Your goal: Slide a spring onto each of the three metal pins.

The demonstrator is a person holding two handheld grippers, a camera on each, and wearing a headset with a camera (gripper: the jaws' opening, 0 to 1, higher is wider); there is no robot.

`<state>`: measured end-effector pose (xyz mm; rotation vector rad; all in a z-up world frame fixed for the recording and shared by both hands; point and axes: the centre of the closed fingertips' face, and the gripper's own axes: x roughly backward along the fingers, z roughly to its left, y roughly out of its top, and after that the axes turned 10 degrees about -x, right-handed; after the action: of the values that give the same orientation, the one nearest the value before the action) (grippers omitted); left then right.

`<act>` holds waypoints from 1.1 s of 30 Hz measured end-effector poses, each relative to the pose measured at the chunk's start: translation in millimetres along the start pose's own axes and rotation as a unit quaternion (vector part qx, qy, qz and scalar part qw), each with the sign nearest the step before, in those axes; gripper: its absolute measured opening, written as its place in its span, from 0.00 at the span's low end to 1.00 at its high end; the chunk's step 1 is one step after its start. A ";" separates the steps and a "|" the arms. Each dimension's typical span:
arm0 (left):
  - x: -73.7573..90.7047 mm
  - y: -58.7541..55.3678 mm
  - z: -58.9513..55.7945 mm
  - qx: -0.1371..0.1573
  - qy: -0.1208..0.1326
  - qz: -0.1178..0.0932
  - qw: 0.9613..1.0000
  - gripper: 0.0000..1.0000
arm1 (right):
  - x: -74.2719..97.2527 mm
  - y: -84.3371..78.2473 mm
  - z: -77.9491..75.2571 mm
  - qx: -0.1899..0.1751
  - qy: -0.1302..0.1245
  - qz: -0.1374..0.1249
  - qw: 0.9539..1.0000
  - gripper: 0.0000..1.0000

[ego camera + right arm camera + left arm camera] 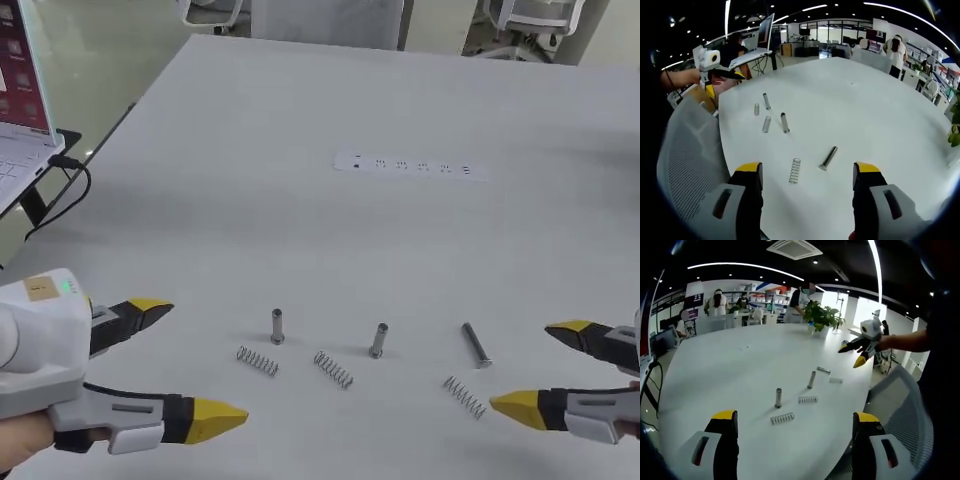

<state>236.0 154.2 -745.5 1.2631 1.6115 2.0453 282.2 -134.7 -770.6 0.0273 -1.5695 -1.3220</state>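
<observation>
the left gripper (190,362) is hovering low over the near-left edge of the grey bench (400,240), its yellow-tipped jaws standing wide apart and holding nothing. the right gripper (530,367) is hovering at the near-right edge, likewise spread wide and empty. between them three metal pins are sitting in a row. the left pin (277,325) is standing upright, the middle pin (378,340) is standing with a slight lean, and the right pin (475,344) is lying flat. the left spring (257,361), the middle spring (333,369) and the right spring (464,396) are each lying loose in front of a pin, slightly to its left, none on a pin. further back a white power strip (410,166) is lying on the bench, and an open laptop (20,100) is showing at the far left of the head view.
</observation>
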 end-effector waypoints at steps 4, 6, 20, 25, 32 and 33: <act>-1.9 1.2 -0.8 -0.001 -0.002 0.000 1.000 0.92 | -5.3 3.8 -2.8 0.005 -0.003 0.011 1.000 0.69; -2.5 1.5 -1.0 -0.003 -0.003 0.001 1.000 0.92 | -7.9 5.6 -4.7 0.006 -0.004 0.015 1.000 0.68; -4.2 2.0 1.5 -0.004 -0.005 0.003 1.000 0.92 | -36.3 9.0 -27.6 0.004 -0.028 0.070 0.997 0.49; -4.1 0.2 0.8 -0.002 -0.006 0.004 1.000 0.91 | -47.1 11.7 -33.5 -0.026 -0.030 0.077 0.996 0.43; -3.8 -0.5 0.0 -0.002 -0.007 0.005 1.000 0.91 | -63.4 8.1 -42.9 -0.035 -0.041 0.110 0.992 0.38; -4.0 -0.1 -0.2 -0.001 -0.008 0.004 1.000 0.91 | -65.9 8.9 -43.7 -0.038 -0.040 0.111 0.992 0.36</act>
<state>238.2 151.5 -747.5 1.2825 1.6001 2.0361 347.8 -123.5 -814.2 -0.2446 -1.5397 -1.2174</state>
